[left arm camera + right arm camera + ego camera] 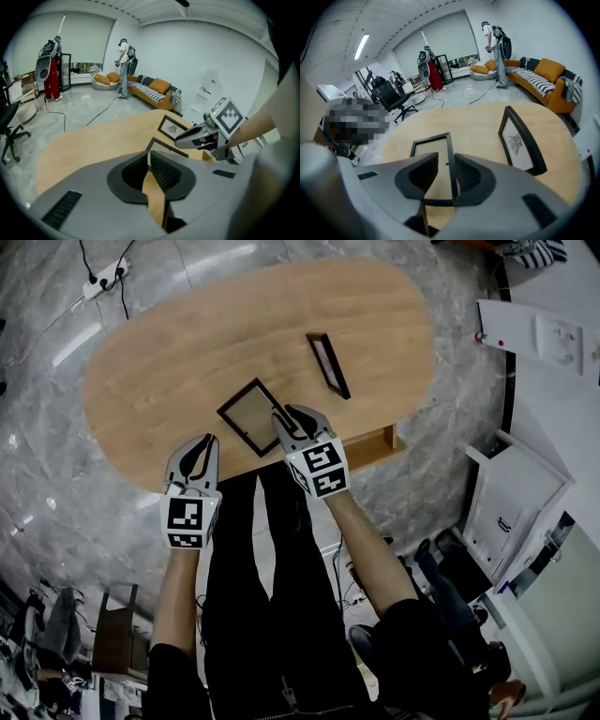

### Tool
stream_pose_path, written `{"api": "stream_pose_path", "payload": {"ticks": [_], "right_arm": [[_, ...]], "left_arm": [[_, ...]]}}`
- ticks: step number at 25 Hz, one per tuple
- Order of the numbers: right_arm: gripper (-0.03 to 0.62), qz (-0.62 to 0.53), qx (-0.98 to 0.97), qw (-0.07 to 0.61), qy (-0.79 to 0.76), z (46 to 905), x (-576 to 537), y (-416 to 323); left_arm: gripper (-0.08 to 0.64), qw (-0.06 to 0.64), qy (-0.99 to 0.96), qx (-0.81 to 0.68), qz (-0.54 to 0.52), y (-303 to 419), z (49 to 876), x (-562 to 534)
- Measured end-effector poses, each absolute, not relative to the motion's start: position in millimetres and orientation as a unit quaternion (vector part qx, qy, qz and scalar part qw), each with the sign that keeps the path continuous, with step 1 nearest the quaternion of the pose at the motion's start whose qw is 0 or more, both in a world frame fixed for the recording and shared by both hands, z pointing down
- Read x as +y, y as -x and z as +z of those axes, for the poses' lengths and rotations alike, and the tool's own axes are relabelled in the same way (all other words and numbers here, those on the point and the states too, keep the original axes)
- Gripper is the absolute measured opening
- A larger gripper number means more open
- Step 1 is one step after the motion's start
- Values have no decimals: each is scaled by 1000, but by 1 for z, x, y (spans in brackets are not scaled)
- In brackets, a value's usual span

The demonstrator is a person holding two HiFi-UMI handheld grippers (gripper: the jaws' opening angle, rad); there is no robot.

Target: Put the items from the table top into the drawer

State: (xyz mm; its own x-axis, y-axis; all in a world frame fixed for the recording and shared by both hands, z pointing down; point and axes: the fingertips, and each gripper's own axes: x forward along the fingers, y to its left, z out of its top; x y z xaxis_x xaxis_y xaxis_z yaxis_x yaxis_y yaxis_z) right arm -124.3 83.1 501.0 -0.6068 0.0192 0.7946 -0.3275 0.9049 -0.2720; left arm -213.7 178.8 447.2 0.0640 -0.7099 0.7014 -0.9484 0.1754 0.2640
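Observation:
On the oval wooden table [169,352] a black picture frame [251,415] lies flat, and a second black frame [328,364] stands on edge beyond it. My right gripper [292,418] is open, low over the flat frame [430,146]; the frame's right edge runs between the jaws, which do not press on it. The standing frame [518,139] is to their right. My left gripper [199,456] hangs open and empty at the table's near edge, left of the flat frame [161,144]; only bare wood shows in its gap [149,158]. The open wooden drawer [377,446] juts out at the near right.
A white cabinet [520,493] stands right of the table, and a power strip [105,271] with cables lies on the floor beyond it. An orange sofa [546,75], an office chair [391,98] and standing people [124,65] are farther off in the room.

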Motion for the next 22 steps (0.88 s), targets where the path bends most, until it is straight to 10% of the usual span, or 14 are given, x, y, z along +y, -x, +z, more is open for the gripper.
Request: {"api": "stream_pose_path", "payload": {"ticks": [22], "right_arm": [[55, 269, -869, 409, -71, 530, 81, 120]], "left_arm": [[25, 398, -639, -635, 173, 187, 491, 190]]}}
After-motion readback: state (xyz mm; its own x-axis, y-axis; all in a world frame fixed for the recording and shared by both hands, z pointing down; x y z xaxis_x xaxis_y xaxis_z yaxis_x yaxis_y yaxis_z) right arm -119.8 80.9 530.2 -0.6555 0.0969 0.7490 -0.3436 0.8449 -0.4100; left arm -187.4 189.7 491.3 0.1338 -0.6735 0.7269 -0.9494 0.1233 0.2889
